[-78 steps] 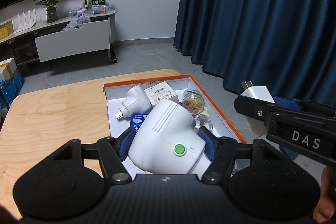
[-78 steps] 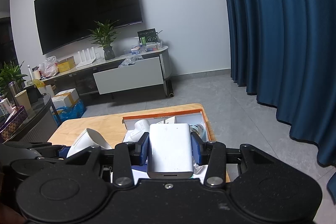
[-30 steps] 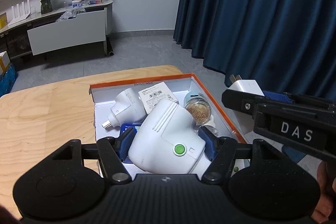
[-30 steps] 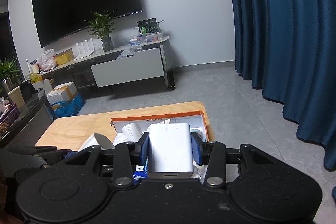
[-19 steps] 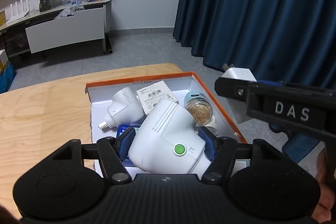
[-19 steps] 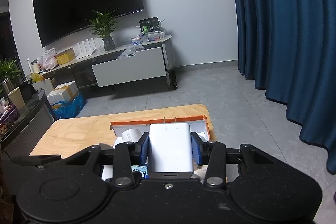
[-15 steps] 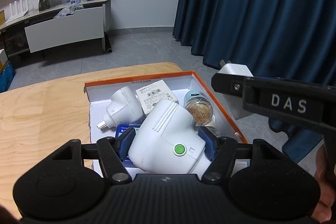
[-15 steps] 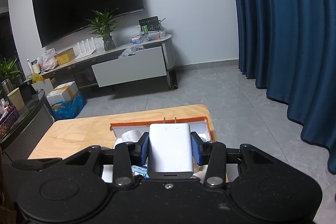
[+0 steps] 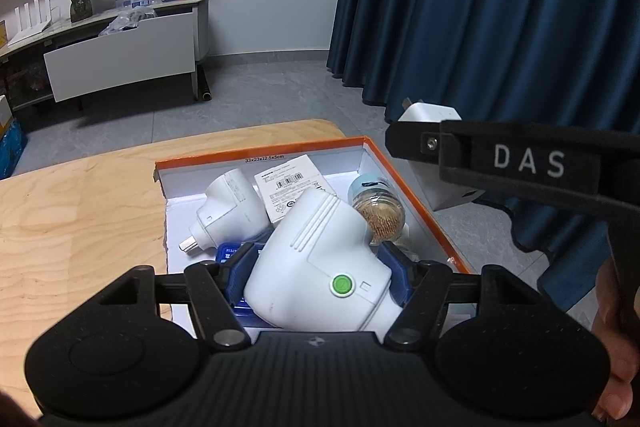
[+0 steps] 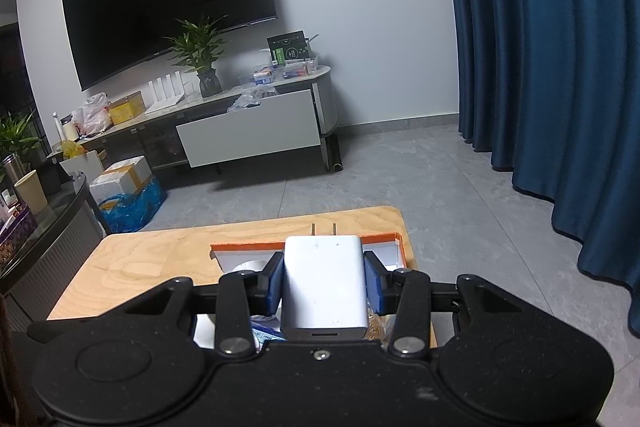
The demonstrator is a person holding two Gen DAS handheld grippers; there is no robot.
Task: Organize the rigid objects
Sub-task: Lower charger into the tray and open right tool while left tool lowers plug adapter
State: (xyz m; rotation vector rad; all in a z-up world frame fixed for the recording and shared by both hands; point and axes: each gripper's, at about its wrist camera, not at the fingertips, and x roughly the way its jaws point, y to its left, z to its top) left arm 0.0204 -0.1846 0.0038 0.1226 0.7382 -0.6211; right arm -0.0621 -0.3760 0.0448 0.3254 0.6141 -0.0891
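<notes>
My left gripper (image 9: 316, 267) is shut on a white adapter with a green button (image 9: 320, 267) and holds it over the near part of an orange-rimmed white box (image 9: 416, 195). In the box lie a white plug adapter (image 9: 228, 211), a white labelled box (image 9: 286, 187), a jar of toothpicks (image 9: 380, 211) and a blue item (image 9: 230, 251). My right gripper (image 10: 325, 285) is shut on a white wall charger (image 10: 325, 287), prongs forward, above the box (image 10: 384, 239). In the left wrist view this charger (image 9: 436, 155) hangs just outside the box's right rim.
The box sits at the far right corner of a light wooden table (image 9: 76, 211), with grey floor beyond. Blue curtains (image 9: 500, 7) hang on the right. A TV cabinet (image 10: 248, 135) stands against the far wall.
My right gripper with the charger has moved left and forward, closer to the box's right rim. My left gripper has kept the adapter over the box and drifted slightly.
</notes>
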